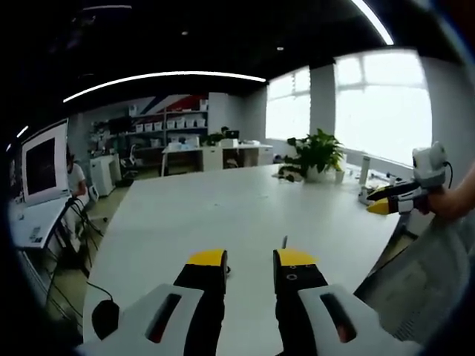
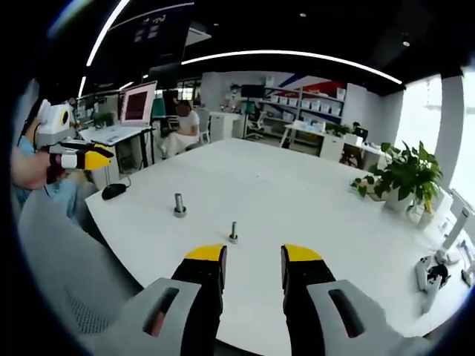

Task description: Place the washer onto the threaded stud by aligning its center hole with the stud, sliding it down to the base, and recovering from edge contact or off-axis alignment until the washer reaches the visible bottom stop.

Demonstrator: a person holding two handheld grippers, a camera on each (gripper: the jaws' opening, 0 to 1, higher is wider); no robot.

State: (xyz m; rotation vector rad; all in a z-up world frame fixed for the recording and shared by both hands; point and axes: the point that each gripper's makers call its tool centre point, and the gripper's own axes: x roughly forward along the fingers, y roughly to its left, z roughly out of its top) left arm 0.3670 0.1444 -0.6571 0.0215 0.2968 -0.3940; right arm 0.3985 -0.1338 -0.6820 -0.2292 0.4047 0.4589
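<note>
White and nearly bare, the surface [image 2: 297, 200] carries two small upright metal pieces in the right gripper view: a thin threaded stud [image 2: 233, 233] just ahead of the jaws and a thicker stud [image 2: 179, 204] farther off toward the person's side, the two well apart. At this size no washer can be made out, on either piece or lying loose, so the placement reads as not yet begun, with pick-up, alignment and the slide down to the base all left to do. The right hand-held gripper [image 2: 253, 259] hangs above the surface edge with its yellow-tipped jaws parted by a moderate gap, holding nothing and touching nothing. In the left gripper view the left hand-held gripper [image 1: 251, 261] is likewise parted and empty, a thin upright pin [image 1: 284, 242] showing just beyond its jaw tip; whether that is the stud cannot be told. A potted plant [image 2: 403, 176] stands at the far side of the surface, a mouse [image 2: 113, 190] at the near corner.
</note>
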